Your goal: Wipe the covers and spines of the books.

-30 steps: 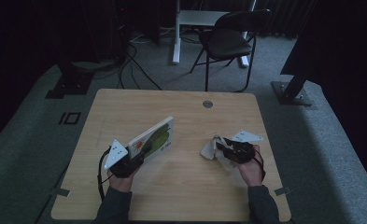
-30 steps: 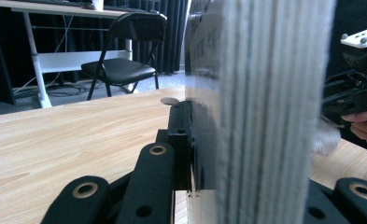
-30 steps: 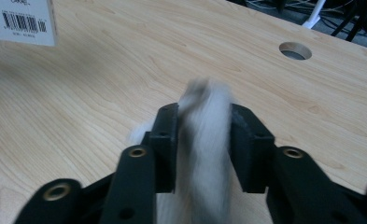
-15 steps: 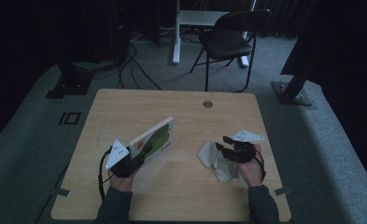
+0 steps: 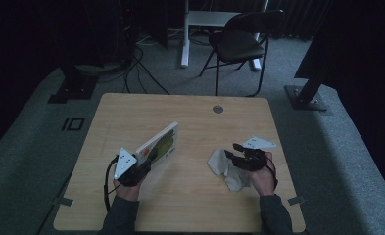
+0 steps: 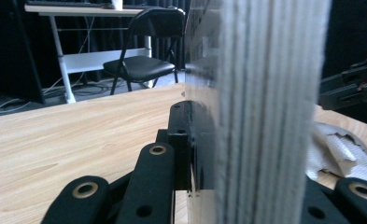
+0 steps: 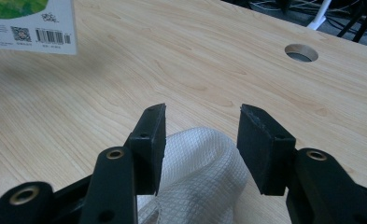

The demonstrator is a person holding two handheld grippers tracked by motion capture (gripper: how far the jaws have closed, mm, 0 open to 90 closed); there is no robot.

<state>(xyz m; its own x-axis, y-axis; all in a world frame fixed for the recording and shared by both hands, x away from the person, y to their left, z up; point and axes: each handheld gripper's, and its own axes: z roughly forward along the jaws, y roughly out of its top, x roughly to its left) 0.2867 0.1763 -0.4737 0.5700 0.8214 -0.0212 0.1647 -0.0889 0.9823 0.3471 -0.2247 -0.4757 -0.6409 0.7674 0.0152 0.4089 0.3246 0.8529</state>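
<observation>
Dark room all round, cables on the grey carpet and a black folding chair [image 5: 241, 41] at the top of the high view, and below it your pale wooden surface [image 5: 195, 122] with its round cable hole [image 5: 218, 109]. From up there your left tool [image 5: 142, 164] sits lower left of centre and your right tool [image 5: 231, 152] lower right, forearms coming in from the bottom edge.

The left gripper view gives what the high one can't: the book [image 6: 260, 107] edge-on, a thick stack of pale board pages running the height of the frame, with your black jaws clenched on its lower end. The right gripper view picks up the book's back cover in its upper left corner, white with a barcode and a patch of green.

In the high view that book [image 5: 156, 146] stands on edge, tilted up off the surface, green-and-white cover facing lower right.

Your right tool [image 7: 202, 123] has just been opening, and the pads now stand apart, released. The white waffle-weave cloth [image 7: 195, 182] lies crumpled below and between them, with no pad pressing on it. Your right hand [image 5: 262, 178] rests low over the surface, tool pointing toward the frame's left, the cloth [image 5: 225, 171] just beside it.
</observation>
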